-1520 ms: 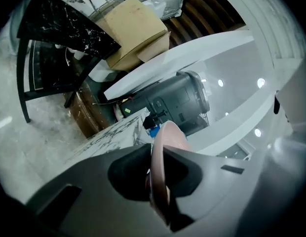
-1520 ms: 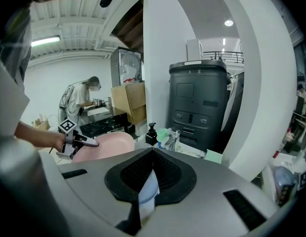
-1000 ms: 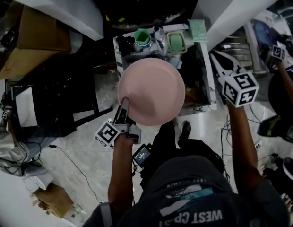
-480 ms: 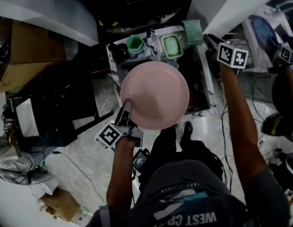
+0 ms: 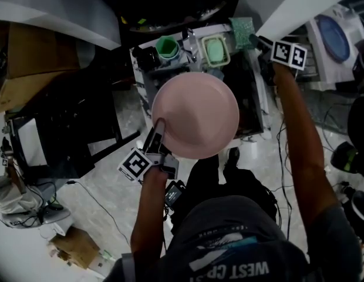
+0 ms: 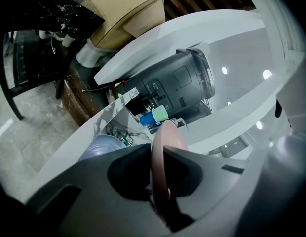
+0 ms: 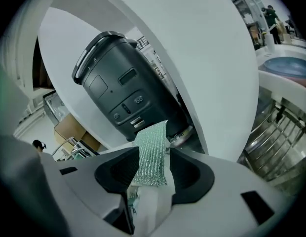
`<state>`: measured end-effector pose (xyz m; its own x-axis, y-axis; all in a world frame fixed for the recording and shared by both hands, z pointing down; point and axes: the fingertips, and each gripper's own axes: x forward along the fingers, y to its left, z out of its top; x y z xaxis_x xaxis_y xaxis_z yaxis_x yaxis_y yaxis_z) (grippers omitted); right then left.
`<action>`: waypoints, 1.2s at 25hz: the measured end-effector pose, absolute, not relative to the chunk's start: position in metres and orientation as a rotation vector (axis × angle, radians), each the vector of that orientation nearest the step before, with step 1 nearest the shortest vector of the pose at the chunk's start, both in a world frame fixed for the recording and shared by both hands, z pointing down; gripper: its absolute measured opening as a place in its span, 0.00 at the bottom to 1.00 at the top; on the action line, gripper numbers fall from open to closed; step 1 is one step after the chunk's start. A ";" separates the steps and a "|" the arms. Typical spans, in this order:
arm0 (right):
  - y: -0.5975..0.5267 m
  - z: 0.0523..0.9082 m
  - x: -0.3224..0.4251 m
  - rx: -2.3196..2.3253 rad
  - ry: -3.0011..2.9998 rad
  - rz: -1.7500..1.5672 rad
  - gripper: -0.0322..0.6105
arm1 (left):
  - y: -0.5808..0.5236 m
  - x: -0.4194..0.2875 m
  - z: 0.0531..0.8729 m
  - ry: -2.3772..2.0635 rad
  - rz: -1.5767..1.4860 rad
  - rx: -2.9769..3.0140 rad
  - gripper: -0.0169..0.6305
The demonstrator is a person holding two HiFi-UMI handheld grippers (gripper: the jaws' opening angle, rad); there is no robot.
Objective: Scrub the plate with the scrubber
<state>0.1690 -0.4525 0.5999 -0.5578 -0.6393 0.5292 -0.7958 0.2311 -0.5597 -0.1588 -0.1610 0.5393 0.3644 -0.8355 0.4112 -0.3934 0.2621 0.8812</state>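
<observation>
Seen from above, the left gripper (image 5: 157,129) had its fingers closed on the near-left rim of a round pink plate (image 5: 196,113). It held the plate up over a cluttered surface (image 5: 261,107), with a green cup (image 5: 167,47) and a pale green tub (image 5: 216,50) at the far edge. The right gripper (image 5: 259,40) reached to the far right corner, well apart from the plate. Its fingers were opening, with the sparkly green scrubber (image 7: 152,154) standing loosely between them.
</observation>
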 end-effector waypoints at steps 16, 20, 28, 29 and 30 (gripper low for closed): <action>-0.447 0.596 0.174 1.359 -2.286 1.417 0.19 | -0.148 -0.151 0.535 -1.231 -0.460 1.338 0.07; -0.420 0.547 0.169 1.311 -2.379 1.341 0.18 | -0.143 -0.148 0.537 -1.241 -0.445 1.353 0.07; -0.257 0.463 0.088 0.771 -2.563 1.116 0.18 | -0.140 -0.148 0.539 -1.266 -0.434 1.384 0.07; -0.236 0.464 0.076 0.699 -2.553 1.070 0.18 | -0.140 -0.146 0.537 -1.262 -0.446 1.389 0.07; -0.217 0.466 0.066 0.644 -2.534 1.024 0.18 | -0.141 -0.146 0.536 -1.261 -0.453 1.399 0.07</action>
